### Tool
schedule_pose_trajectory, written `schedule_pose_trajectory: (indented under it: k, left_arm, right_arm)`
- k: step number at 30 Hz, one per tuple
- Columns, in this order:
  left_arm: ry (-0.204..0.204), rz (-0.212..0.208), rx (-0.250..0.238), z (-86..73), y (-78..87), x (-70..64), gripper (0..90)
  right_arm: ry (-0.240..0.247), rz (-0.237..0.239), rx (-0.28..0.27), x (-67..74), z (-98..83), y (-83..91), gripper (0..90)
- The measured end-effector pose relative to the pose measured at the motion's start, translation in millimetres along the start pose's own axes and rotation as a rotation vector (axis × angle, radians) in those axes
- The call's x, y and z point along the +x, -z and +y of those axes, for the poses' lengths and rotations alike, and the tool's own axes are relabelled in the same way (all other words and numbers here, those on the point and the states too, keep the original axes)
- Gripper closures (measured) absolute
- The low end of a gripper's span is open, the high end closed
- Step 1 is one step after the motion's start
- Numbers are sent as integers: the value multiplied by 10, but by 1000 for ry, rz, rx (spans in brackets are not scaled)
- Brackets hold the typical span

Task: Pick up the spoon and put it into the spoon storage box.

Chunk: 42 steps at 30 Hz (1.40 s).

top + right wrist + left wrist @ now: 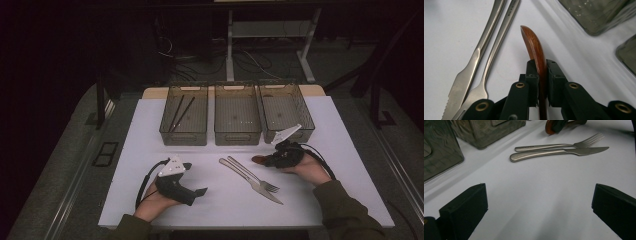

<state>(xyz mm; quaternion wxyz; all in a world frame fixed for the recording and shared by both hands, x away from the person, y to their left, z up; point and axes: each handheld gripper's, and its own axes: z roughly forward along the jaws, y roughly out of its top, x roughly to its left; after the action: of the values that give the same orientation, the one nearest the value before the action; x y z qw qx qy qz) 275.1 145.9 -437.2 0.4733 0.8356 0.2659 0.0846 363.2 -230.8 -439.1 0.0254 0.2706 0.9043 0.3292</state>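
Your left gripper (197, 191) rested nearest on the white table (150, 200), jaws spread wide over bare surface with nothing between them. Your right gripper (541, 75) had clenched on the wooden spoon (534, 45), gripping it edge-on just beside the fork (252, 175) and knife (247, 181), near the right bin (286, 107). You would have done well to lift straight up, clear of the cutlery, and carry it level over a bin before releasing
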Motion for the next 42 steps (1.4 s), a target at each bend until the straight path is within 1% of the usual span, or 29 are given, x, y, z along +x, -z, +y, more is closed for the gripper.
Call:
schedule_pose_trajectory:
  k: [4,7,11,16,18,20,24,34,40,42]
  left_arm:
    - [-4,2,0,-2,-3,0,0]
    - [-3,4,-3,-2,0,1,0]
    - [-6,0,-6,1,7,4,0]
    - [-10,0,-10,4,9,5,0]
    - [-8,3,-12,4,7,1,0]
    - [-11,4,-13,4,8,-3,0]
    - [-11,5,-12,7,4,-7,0]
    - [-13,5,-12,15,7,-14,0]
    - [-12,-1,-13,19,12,-16,0]
    - [-13,-2,-13,18,11,-15,0]
  right_arm:
    - [-12,-15,1,1,10,34,797]
    - [-21,-17,-5,0,19,65,798]
    - [-35,-32,-15,-1,44,116,799]
    - [-71,-54,-26,-2,104,197,798]
    - [-83,-61,-32,14,141,247,798]
    - [-84,-68,-45,19,174,298,798]
    - [-96,-71,-72,29,232,369,799]
    - [-116,-75,-132,25,434,423,798]
    - [-119,-89,-144,14,593,456,799]
    - [-118,-101,-149,-1,647,470,798]
